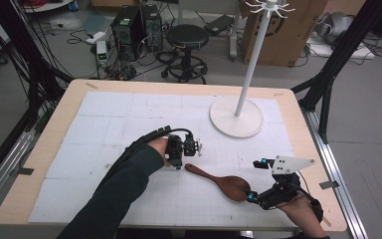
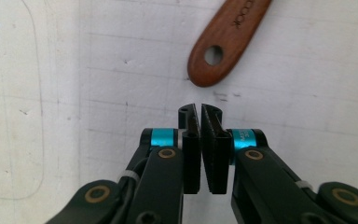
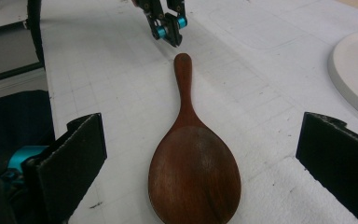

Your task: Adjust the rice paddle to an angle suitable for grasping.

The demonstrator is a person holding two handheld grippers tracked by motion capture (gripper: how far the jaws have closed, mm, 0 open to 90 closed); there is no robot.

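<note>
Dark brown wooden rice spoon (image 1: 222, 181) flat near table's (image 1: 45, 149) front-right edge, handle free for pickup. Left gripper (image 2: 200, 109) closed, empty, beside handle tip; right gripper (image 3: 200, 154) wide open, straddling bowl.

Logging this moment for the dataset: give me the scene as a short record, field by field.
object: dark brown wooden spoon with a holed handle, lying flat on the white gridded table mat
left tool: jaws shut, empty, tips just short of the handle end
right tool: jaws wide open, either side of the spoon bowl, not touching it
also on table: white round-based hanger stand, upright, far right
</note>
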